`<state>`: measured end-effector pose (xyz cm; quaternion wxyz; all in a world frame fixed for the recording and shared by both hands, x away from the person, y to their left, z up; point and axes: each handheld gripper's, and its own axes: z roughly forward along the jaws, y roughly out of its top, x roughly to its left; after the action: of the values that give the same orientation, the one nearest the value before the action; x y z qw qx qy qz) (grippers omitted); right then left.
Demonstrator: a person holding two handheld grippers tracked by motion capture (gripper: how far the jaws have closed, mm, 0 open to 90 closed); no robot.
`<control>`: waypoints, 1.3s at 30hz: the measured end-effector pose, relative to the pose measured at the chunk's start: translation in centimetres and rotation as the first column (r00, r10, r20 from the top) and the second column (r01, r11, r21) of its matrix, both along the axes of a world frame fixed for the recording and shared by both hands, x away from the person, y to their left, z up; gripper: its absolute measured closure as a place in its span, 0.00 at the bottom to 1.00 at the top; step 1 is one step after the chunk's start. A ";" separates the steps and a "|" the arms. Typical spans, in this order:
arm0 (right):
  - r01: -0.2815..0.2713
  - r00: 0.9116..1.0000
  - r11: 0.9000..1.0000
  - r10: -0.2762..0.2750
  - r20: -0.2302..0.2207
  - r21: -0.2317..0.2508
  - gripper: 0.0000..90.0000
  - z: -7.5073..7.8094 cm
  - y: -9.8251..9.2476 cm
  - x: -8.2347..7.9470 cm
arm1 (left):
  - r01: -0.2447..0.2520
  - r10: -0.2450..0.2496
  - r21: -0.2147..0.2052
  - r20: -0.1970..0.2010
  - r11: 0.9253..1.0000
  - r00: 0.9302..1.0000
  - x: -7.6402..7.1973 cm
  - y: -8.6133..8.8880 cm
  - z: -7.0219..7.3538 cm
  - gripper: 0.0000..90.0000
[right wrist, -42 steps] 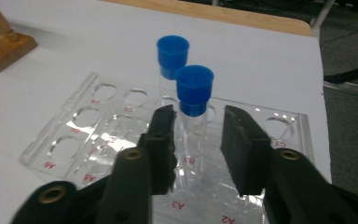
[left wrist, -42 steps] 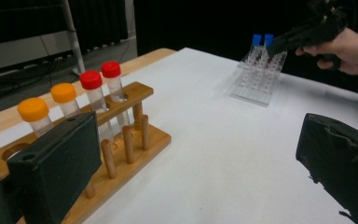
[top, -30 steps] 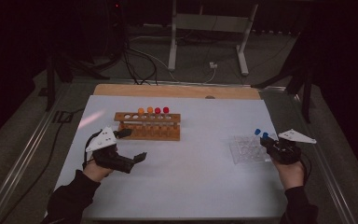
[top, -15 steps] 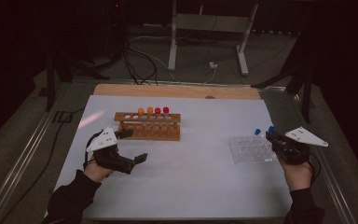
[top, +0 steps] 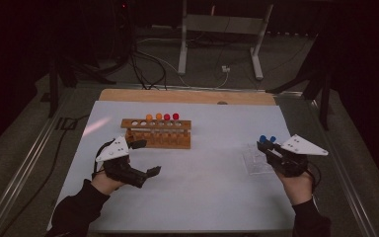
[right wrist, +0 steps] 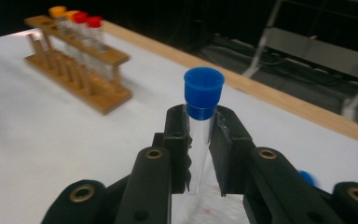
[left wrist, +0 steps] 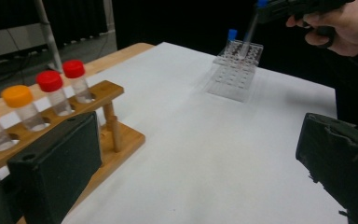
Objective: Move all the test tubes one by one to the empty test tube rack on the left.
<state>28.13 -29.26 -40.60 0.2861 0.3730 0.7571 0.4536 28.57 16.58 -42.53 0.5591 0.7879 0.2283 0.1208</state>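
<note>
Now the right gripper (top: 267,146) has come up and away from the clear plastic rack (top: 256,163) at the right of the tabletop (top: 212,192), with a blue-capped tube (right wrist: 202,126) pinched between its jaws. A second ago that gripper sat lower, down at the rack; in the high view it now stands just above the rack's right side, and the tube's blue cap (top: 263,139) shows at its tip. From the right gripper view the jaws are clamped tight on the clear glass just under the cap, the tube held about upright. In the left gripper view the tube's lower end still looks close over the rack's holes, so I cannot say that it is fully clear of them. A second blue-capped tube (left wrist: 232,36) stays standing in the far part of that rack.

Over on the left, the left gripper (top: 145,160) has hardly stirred. Its jaws stand wide apart with nothing between them, resting just near of the wooden rack (top: 158,136), which carries two orange-capped and two red-capped tubes at its right end.

By my reading, the lift-out is about done, and a carry across to the wooden rack's free holes comes next.
</note>
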 end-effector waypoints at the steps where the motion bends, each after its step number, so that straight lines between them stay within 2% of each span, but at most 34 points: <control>1: -0.014 1.000 1.000 0.014 -0.004 -0.001 0.85 -0.1 0.4 0.0 | 0.009 -0.009 0.001 -0.004 1.000 1.000 0.0 -0.2 0.0 0.01; 7: -0.098 0.995 0.995 0.098 -0.034 -0.005 0.85 -0.9 2.9 0.0 | 0.049 -0.049 0.006 -0.012 0.999 0.999 -0.5 -1.4 0.0 0.01; 11: -0.160 0.986 0.987 0.160 -0.057 -0.003 0.85 -1.5 4.8 -0.1 | 0.066 -0.066 -0.006 -0.005 0.998 0.998 -0.7 -2.1 0.1 0.01; 16: -0.256 0.963 0.967 0.255 -0.085 -0.005 0.85 -2.3 7.4 -0.4 | 0.095 -0.095 -0.007 -0.005 0.995 0.995 -1.0 -2.9 0.4 0.01; 24: -0.389 0.916 0.921 0.386 -0.108 -0.005 0.85 -3.2 11.1 -1.2 | 0.145 -0.146 -0.023 -0.018 0.989 0.989 -1.5 -4.1 0.5 0.02; 28: -0.434 0.896 0.901 0.431 -0.109 0.000 0.85 -3.4 12.3 -1.6 | 0.169 -0.169 -0.028 -0.009 0.985 0.986 -1.8 -4.9 0.6 0.05; 31: -0.456 0.884 0.890 0.454 -0.117 0.009 0.85 -3.6 13.0 -1.9 | 0.184 -0.184 -0.022 -0.005 0.983 0.983 -1.9 -5.4 0.6 0.09; 36: -0.485 0.867 0.875 0.482 -0.130 0.012 0.85 -3.8 13.8 -2.2 | 0.219 -0.219 0.002 0.020 0.976 0.975 -2.3 -6.3 0.4 0.22; 39: -0.494 0.861 0.869 0.491 -0.134 0.015 0.85 -3.9 14.1 -2.2 | 0.227 -0.227 0.018 0.031 0.974 0.973 -2.4 -6.8 0.3 0.36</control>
<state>25.90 -15.16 -44.49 0.1132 0.1938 0.8491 0.4781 26.14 9.74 -42.22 0.5673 0.8107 0.1267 0.0705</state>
